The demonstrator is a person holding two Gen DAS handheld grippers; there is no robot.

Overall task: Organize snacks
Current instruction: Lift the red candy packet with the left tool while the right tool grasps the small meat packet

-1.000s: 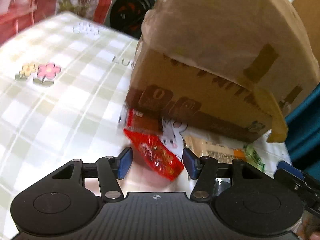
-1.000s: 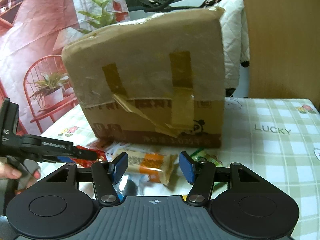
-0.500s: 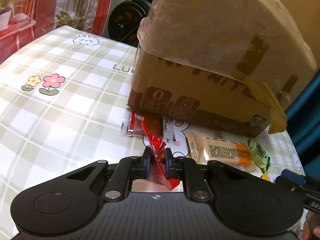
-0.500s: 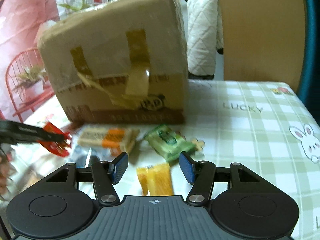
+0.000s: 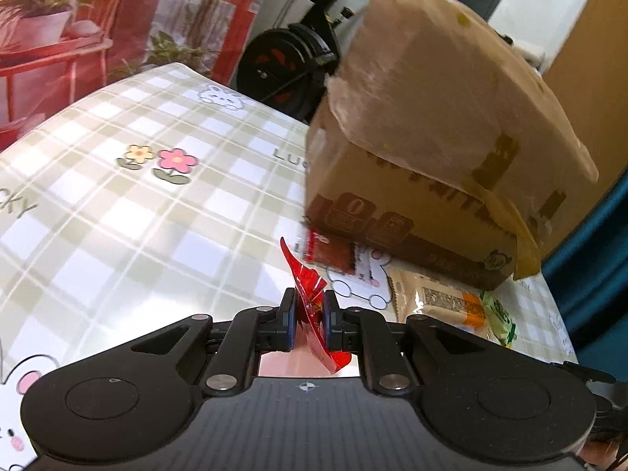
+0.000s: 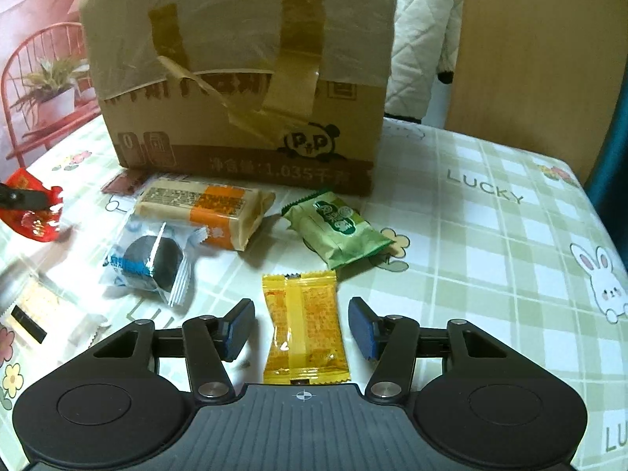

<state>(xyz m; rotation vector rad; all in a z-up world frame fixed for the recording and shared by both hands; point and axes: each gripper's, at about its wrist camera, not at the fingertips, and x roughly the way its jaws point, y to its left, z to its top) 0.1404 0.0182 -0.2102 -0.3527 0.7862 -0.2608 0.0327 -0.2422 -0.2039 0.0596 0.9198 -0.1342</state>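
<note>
The right gripper (image 6: 301, 327) straddles a yellow snack packet (image 6: 304, 325) lying on the checked tablecloth (image 6: 490, 251) — its jaws are closing, pads not yet touching the wrapper. The left gripper (image 5: 309, 320) pinches a red wrapper (image 5: 310, 306), lifted clear of the cloth. Beyond lie a dark round cake in clear film (image 6: 151, 261), a green packet (image 6: 339, 227) and an orange-and-cream bar (image 6: 208, 206) — the bar just before the taped cardboard box (image 6: 239, 78), a brown sachet (image 6: 123, 182) at its foot.
</note>
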